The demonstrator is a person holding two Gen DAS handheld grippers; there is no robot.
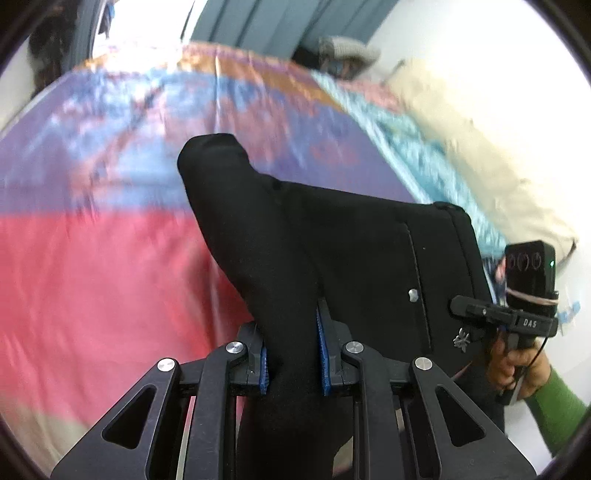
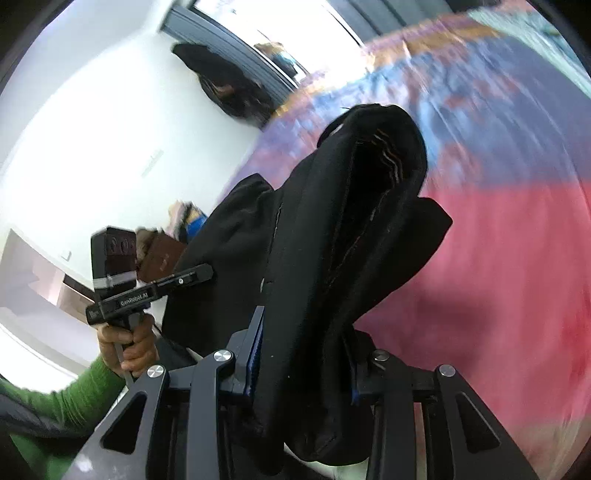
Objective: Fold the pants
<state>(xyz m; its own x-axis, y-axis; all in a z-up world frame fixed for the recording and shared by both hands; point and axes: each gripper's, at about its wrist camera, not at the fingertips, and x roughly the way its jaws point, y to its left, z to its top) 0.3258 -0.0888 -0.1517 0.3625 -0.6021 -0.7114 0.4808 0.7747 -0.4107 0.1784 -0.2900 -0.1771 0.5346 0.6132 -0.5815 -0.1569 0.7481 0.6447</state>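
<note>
Black pants (image 1: 332, 240) hang in the air above the bed, held by both grippers. My left gripper (image 1: 293, 354) is shut on a bunched fold of the pants, its blue pads pressed on the cloth. My right gripper (image 2: 303, 369) is shut on the thick waistband end of the pants (image 2: 351, 221), which rises up in front of the camera. The right gripper also shows in the left wrist view (image 1: 458, 306), at the pants' right edge. The left gripper shows in the right wrist view (image 2: 207, 271), at the pants' left side.
A bedspread with pink, purple and blue patches (image 1: 92, 277) lies under the pants. A cream pillow (image 1: 480, 147) and a teal blanket (image 1: 406, 129) lie at the far right. Grey curtains (image 1: 258, 22) hang behind the bed. A white wall (image 2: 92, 110) is on the left.
</note>
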